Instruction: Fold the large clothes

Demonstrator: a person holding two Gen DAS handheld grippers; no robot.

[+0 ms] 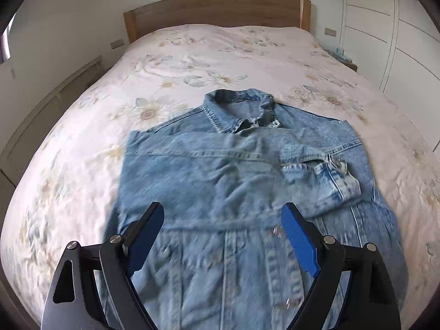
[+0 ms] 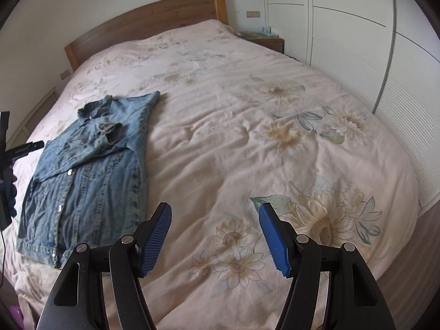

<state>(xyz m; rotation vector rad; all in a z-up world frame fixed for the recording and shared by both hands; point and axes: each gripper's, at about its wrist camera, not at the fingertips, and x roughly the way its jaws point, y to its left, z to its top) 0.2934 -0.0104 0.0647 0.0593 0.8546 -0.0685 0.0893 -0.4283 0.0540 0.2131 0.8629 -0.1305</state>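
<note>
A light blue denim jacket (image 1: 233, 170) lies flat on the bed, collar toward the headboard, both sleeves folded across its front. One cuff (image 1: 335, 176) rests on the right chest. My left gripper (image 1: 222, 211) hovers above the jacket's lower half, open, with nothing between its blue pads. In the right wrist view the same jacket (image 2: 90, 170) lies at the left. My right gripper (image 2: 216, 211) hangs open over bare bedding to the jacket's right, apart from it. Part of the left gripper's black body (image 2: 8, 165) shows at the far left edge.
The bed wears a pale pink floral cover (image 2: 275, 143) and has a wooden headboard (image 1: 214, 8). White wardrobe doors (image 2: 357, 41) stand along the right. A small nightstand (image 2: 268, 41) with items sits beside the headboard.
</note>
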